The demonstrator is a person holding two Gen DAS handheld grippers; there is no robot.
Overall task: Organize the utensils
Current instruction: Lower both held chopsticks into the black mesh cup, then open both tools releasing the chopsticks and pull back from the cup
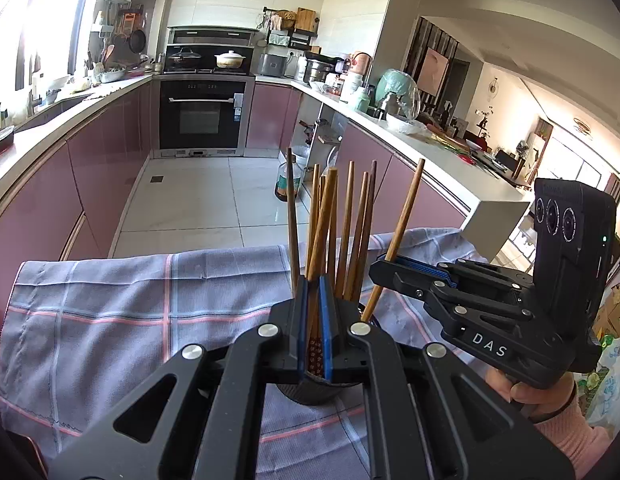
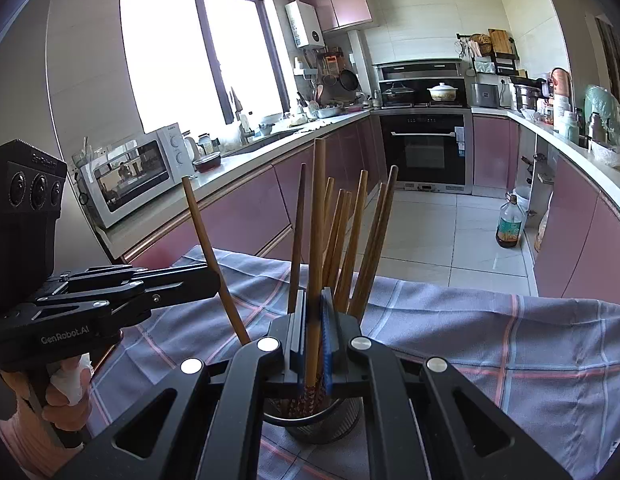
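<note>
Clamping one chopstick (image 1: 316,240) each, left gripper (image 1: 314,292), right gripper (image 2: 316,300) (jaws fully closed), above holder (image 2: 314,420), centre frame.

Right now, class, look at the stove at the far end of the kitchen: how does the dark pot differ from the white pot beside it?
The dark pot is black; the white pot is creamy white. The dark pot has a see-through glass lid, the white pot an opaque lid matching its body. The dark pot sits on the side nearer the window, the white pot on the far side. Both stand lidded on the stove above the oven.
</note>
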